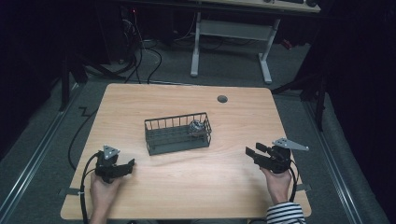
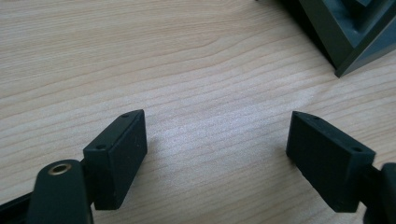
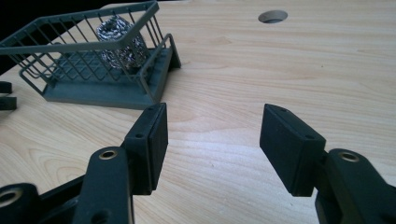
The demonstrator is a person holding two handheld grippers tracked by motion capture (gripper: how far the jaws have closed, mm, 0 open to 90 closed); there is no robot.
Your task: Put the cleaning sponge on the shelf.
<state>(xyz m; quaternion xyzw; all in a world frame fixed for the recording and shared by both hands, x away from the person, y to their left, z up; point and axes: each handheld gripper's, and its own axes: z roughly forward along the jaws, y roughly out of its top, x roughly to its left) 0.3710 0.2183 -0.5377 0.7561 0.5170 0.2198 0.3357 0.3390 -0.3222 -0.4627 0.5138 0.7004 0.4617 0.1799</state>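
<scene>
Hand-held gripper (image 3: 212, 135) near shiny coiled scourer (image 3: 120, 43)

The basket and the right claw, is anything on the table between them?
No. In the high view, only bare wooden table lies between the basket and the right claw. The right gripper view shows the same.

You will find no readable text, label, brand, number or sign here. The dark grey wire basket (image 1: 177, 135) on the pale wooden table (image 1: 187, 186) carries no lettering, and neither does the shiny steel-wool scouring ball (image 3: 120, 41) lying inside the basket at one end.
</scene>
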